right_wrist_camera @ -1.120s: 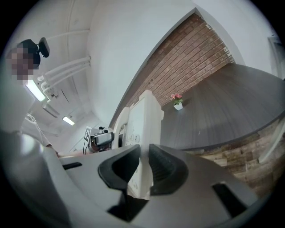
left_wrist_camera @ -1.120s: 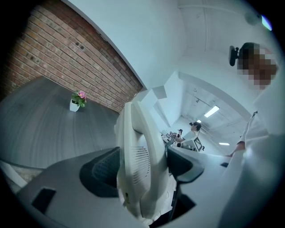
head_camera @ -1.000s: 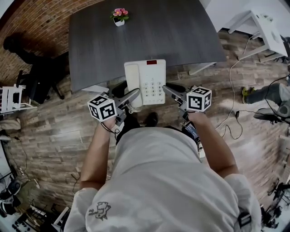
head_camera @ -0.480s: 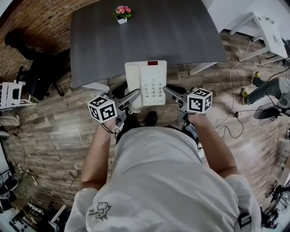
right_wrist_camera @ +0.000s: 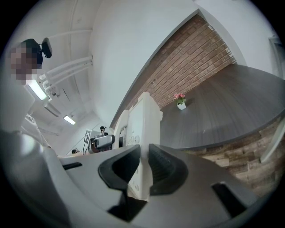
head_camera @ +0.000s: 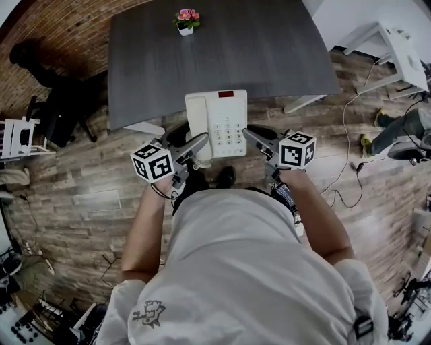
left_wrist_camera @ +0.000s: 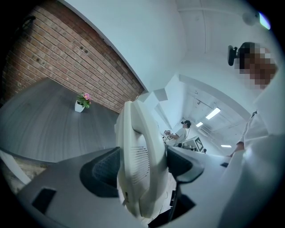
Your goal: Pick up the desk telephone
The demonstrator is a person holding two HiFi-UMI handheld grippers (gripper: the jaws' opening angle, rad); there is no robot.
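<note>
The desk telephone (head_camera: pixel 217 123) sits between the two grippers at the near edge of the dark table (head_camera: pixel 222 47), its lower half out over the wooden floor. It looks to be carried clear of the tabletop, though no view shows plainly that its far end is free. The left tongs (head_camera: pixel 199 143) stand wide and are clamped across the thick handset side, pads pressing on both faces of the white shell. The right tongs (head_camera: pixel 248 134) are nearly together, pinching the thin right-hand rim beside the keypad. The shell reads as stiff moulded plastic, fairly light, smooth and likely slippery under the pads. The handset probably rests loose in its cradle, so tilting the telephone could let it slide off; taking hold across handset and base together, as the left side does, seems the safer grip. The right pinch on so thin a lip likely only steadies it, and keeping the body level matters. A small flower pot (head_camera: pixel 186 19) stands well apart at the table's far end.
</note>
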